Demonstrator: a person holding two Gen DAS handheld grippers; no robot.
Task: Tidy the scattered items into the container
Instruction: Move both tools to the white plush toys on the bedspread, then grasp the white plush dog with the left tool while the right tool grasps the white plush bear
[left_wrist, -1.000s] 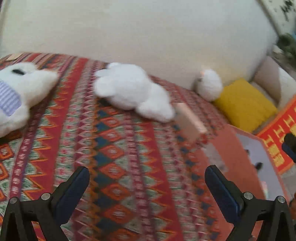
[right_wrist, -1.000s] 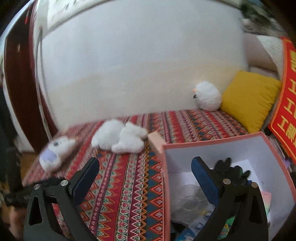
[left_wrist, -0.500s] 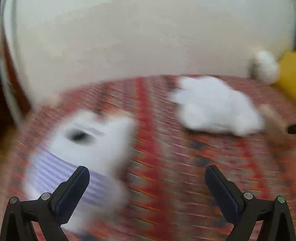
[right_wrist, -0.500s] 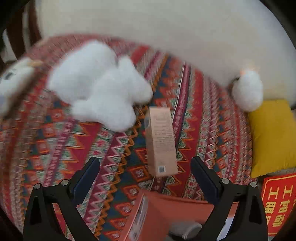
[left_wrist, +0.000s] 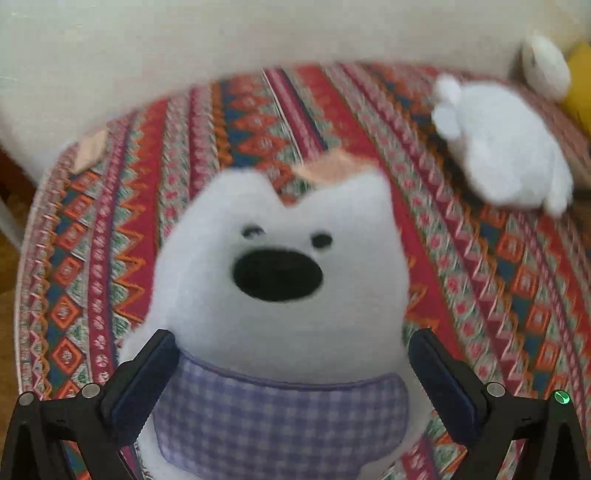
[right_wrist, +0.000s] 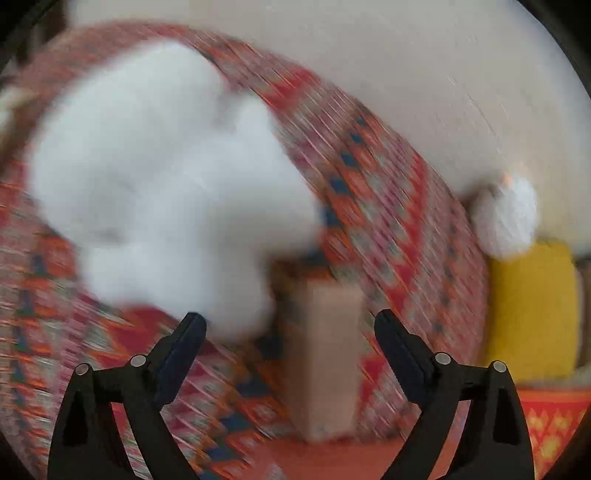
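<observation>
A white plush bear (left_wrist: 280, 295) with a black nose and a lilac checked bib lies on the patterned blanket (left_wrist: 498, 258). My left gripper (left_wrist: 288, 369) stands open, one finger on each side of the bear's bib. In the right wrist view a pale pink carton (right_wrist: 325, 354) lies lengthwise between the fingers of my open right gripper (right_wrist: 290, 332). A fluffy white plush (right_wrist: 159, 192) lies just beyond it to the left, also seen as the fluffy white plush (left_wrist: 506, 147). The container's orange rim (right_wrist: 332, 458) shows at the bottom edge.
A small round white plush (right_wrist: 506, 218) rests against the pale wall beside a yellow cushion (right_wrist: 532, 310). Two pale flat cards (left_wrist: 88, 151) (left_wrist: 328, 170) lie on the blanket behind the bear. The blanket's left edge drops off to the floor.
My left gripper swung left and closed in on the bib bear, which now fills the space between its fingers. My right gripper left the container and dropped toward the pink carton.
</observation>
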